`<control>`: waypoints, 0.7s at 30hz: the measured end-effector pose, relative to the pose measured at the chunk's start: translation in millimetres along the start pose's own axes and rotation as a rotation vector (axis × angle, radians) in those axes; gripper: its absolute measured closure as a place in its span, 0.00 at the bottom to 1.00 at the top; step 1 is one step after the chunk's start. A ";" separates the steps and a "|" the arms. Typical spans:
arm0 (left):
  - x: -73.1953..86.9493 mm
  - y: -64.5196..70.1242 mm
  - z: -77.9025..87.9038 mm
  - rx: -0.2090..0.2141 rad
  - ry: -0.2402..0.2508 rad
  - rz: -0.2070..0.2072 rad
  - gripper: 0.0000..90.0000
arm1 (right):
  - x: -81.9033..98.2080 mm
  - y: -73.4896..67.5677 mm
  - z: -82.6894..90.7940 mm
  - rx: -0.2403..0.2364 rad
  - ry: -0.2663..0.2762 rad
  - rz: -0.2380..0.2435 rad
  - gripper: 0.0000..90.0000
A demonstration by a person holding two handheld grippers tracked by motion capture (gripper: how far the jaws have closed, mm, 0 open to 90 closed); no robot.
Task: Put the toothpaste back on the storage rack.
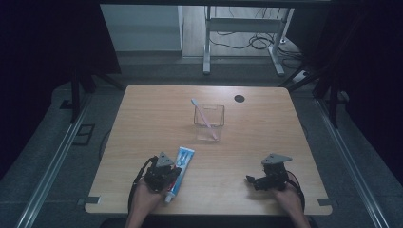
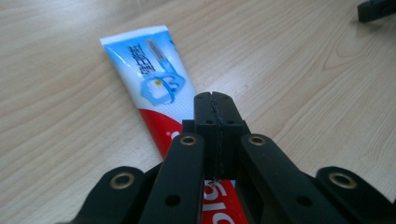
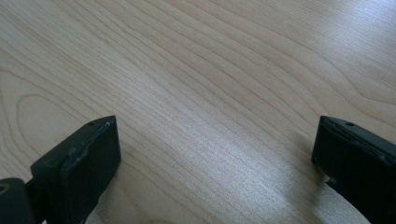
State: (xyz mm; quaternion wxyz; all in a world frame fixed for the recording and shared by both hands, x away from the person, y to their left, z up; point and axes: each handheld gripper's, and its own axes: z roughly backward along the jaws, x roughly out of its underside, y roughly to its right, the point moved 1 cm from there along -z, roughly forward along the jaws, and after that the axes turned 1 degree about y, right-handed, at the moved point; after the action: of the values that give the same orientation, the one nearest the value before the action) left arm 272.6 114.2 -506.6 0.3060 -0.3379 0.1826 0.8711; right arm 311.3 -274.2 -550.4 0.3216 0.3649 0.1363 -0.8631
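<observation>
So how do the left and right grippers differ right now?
The left gripper has its jaws shut together above the toothpaste tube; the right gripper has its jaws wide apart over bare table. In the high view the left sits beside the tube, the right sits alone. Both rest near the table's front edge.

toothpaste tube (image 1: 180, 170) near table (image 1: 142, 118) front-left | toothbrush (image 1: 203, 118) in box (image 1: 209, 122), ctr

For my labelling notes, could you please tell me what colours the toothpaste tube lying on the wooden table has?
Light blue, white and red toothpaste tube; clearest in the left gripper view.
</observation>
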 end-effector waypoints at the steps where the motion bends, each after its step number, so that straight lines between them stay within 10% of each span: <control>1: 0.3 0.9 -0.9 0.004 -0.001 0.003 1.00 | 0.0 0.0 0.0 -0.001 0.000 0.000 0.01; 21: 9.0 16.0 -10.0 0.024 -0.065 -0.002 1.00 | 0.0 0.0 0.0 -0.001 0.000 0.000 0.01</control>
State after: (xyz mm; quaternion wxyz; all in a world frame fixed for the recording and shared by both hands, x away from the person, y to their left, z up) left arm 261.6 100.7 -518.1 0.3166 -0.3059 0.1825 0.8791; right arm 311.3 -274.2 -550.4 0.3217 0.3647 0.1365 -0.8631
